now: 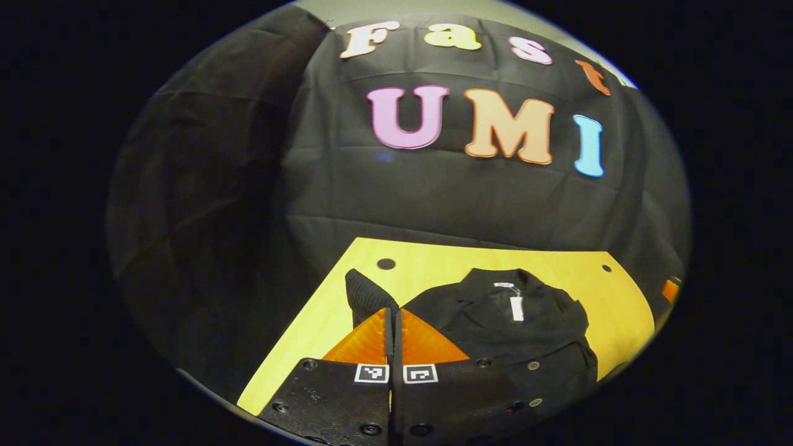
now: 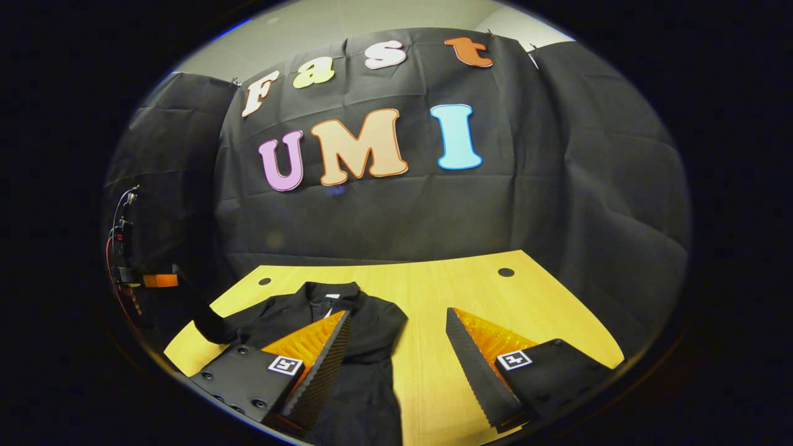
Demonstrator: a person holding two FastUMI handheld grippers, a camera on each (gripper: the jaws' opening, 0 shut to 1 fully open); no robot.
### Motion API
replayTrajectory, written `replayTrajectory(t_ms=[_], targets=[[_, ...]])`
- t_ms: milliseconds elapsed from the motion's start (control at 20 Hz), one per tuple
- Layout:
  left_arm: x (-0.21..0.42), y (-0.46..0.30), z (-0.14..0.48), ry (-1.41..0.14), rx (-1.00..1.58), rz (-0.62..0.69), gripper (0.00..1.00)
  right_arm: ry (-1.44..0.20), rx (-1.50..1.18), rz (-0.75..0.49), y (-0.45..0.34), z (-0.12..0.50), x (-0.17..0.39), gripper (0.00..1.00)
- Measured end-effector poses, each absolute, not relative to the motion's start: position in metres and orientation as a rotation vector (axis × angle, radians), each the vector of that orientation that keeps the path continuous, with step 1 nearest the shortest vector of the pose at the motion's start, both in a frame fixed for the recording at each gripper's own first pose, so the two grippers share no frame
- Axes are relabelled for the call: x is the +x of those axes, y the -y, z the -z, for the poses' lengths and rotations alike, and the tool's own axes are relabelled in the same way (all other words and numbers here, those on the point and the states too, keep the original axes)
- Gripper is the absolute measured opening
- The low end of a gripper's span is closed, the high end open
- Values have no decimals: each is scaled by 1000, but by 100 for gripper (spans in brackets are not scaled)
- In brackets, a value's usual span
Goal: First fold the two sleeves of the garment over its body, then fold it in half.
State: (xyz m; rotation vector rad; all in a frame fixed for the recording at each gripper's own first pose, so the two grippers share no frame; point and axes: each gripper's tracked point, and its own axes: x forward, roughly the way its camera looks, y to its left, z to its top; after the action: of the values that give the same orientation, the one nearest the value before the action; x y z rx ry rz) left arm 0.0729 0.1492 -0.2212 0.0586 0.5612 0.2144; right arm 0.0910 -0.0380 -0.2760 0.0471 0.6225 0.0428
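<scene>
Both views are dim overall, with the yellow surface point(image 1: 433, 260) the brightest area under even overhead light and no hard shadows or glare. Fisheye distortion bends straight edges toward the rims, where detail softens and darkens.

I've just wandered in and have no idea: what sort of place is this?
Probably a recording booth for practising household chores, not a home: black cloth walls it in, a dark button-up garment lies on a bare yellow wooden table, and handheld two-finger grippers work over it.

Matt black cloth on the garment point(image 1: 526, 334), ribbed knit at its sleeve point(image 1: 365, 294). Smooth pale wood grain across the surface point(image 2: 433, 291). Ridged pads point(image 2: 471, 359) inside the right gripper point(image 2: 396, 359).
</scene>
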Motion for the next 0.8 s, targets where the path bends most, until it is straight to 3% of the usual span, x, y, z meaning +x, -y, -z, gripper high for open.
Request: replayTrajectory(t_ms=[550,600,650,800], targets=[[121,-5,248,-599,77,54,0,-622,82,65,125,267,61,98],[127,9,252,-604,79,75,0,-623,81,76,133,267,57,94],[128,21,257,-615,83,93,0,-624,81,86,141,265,50,98],[132,53,275,-649,97,146,0,-628,88,120,164,265,37,97]])
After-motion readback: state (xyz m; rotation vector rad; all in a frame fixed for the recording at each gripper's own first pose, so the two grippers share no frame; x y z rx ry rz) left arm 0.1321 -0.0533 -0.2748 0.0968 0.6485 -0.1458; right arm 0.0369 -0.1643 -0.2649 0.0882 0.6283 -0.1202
